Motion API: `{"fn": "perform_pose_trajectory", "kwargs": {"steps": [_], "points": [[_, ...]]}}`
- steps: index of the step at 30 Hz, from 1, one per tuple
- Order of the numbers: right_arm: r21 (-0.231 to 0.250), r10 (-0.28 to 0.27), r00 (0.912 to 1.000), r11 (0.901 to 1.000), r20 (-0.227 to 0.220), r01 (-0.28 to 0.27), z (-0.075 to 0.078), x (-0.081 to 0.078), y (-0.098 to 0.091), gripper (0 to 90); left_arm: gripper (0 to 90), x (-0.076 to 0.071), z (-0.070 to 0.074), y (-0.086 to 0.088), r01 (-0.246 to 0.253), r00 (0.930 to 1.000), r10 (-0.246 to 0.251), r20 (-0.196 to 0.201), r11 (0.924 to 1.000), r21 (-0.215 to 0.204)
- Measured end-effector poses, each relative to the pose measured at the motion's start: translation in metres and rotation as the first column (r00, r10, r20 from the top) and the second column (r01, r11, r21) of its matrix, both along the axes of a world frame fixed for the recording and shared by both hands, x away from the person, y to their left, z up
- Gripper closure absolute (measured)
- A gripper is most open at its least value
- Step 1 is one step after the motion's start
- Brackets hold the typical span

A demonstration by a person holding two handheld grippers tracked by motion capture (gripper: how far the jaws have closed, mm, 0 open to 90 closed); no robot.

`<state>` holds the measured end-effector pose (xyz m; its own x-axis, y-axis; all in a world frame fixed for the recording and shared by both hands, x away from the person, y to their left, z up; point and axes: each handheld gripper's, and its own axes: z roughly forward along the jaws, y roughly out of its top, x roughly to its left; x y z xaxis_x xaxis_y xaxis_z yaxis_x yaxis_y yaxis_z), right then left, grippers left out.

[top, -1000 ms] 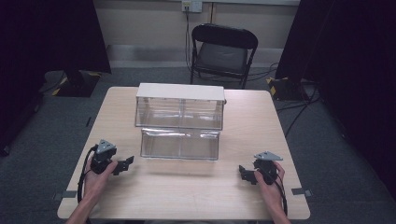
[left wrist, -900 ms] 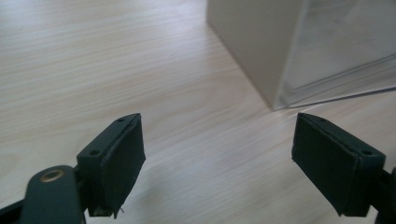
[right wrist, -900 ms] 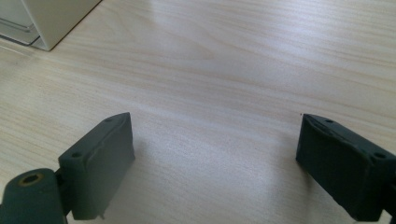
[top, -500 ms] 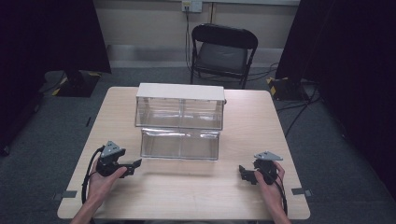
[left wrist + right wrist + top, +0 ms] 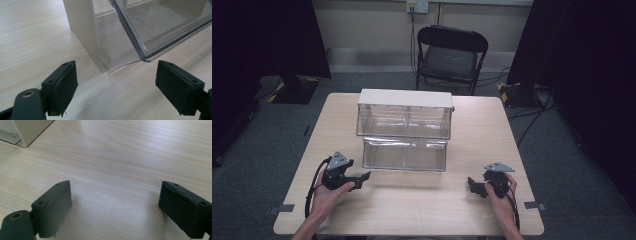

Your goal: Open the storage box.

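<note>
A small drawer cabinet (image 5: pixel 404 100) with a white top and clear fronts stands at the table's middle. Its lower clear drawer (image 5: pixel 405 154) is pulled out toward me and looks empty. My left gripper (image 5: pixel 361 180) is open, low over the table just left of that drawer's front left corner. In the left gripper view the drawer's corner (image 5: pixel 155 37) and the cabinet's beige side wall (image 5: pixel 82 27) lie just beyond the open gripper (image 5: pixel 120 87). My right gripper (image 5: pixel 472 187) is open near the front right, apart from the drawer. The right gripper view has bare wood between the open gripper's (image 5: pixel 116 207) jaws.
The wooden table (image 5: pixel 412 205) has open room in front of the drawer and between my hands. The cabinet's corner (image 5: pixel 27 130) is at the top left of the right gripper view. A black folding chair (image 5: pixel 451 52) stands behind the table. Tape marks (image 5: pixel 532 205) sit near the front corners.
My left gripper has slid to the right, closer to the pulled-out drawer's corner. The right gripper has stayed where it was.
</note>
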<state>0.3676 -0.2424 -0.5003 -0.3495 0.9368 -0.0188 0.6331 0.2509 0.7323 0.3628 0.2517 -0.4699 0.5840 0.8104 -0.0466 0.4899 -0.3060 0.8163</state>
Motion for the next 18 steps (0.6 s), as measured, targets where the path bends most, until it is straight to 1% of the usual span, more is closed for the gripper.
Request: {"fn": "perform_pose_trajectory", "kwargs": {"steps": [3,6,7,9,12,15,17,18], "points": [[0.0,0.0,1.0,1.0,0.0,0.0,0.0,0.0,0.0,10.5,17.5,0.001,0.0,-0.004,0.012,0.9999,-0.012,0.007,0.9999,0.01],[0.0,0.0,1.0,1.0,0.0,0.0,0.0,0.0,0.0,10.5,17.5,0.001,0.0,-0.006,0.01,0.9999,-0.01,0.005,0.9999,0.004],[0.0,0.0,1.0,1.0,0.0,0.0,0.0,0.0,0.0,10.5,17.4,0.002,0.001,-0.006,0.015,0.9998,-0.015,0.01,0.9998,0.01],[0.0,0.0,1.0,1.0,0.0,0.0,0.0,0.0,0.0,10.5,17.4,0.003,0.001,-0.007,0.011,0.9999,-0.011,0.01,0.9999,-0.001],[0.0,0.0,1.0,1.0,0.0,0.0,0.0,0.0,0.0,10.5,17.2,0.004,0.001,-0.007,0.014,0.9998,-0.014,0.012,0.9999,0.0],[0.0,0.0,1.0,1.0,0.0,0.0,0.0,0.0,0.0,10.5,16.7,0.005,0.002,-0.009,0.016,0.9998,-0.016,0.012,0.9998,-0.013],[0.0,0.0,1.0,1.0,0.0,0.0,0.0,0.0,0.0,10.5,16.7,0.006,0.002,-0.01,0.015,0.9998,-0.015,0.014,0.9999,-0.005],[0.0,0.0,1.0,1.0,0.0,0.0,0.0,0.0,0.0,10.5,16.6,0.006,0.002,-0.011,0.015,0.9998,-0.015,0.013,0.9998,-0.013]]}}
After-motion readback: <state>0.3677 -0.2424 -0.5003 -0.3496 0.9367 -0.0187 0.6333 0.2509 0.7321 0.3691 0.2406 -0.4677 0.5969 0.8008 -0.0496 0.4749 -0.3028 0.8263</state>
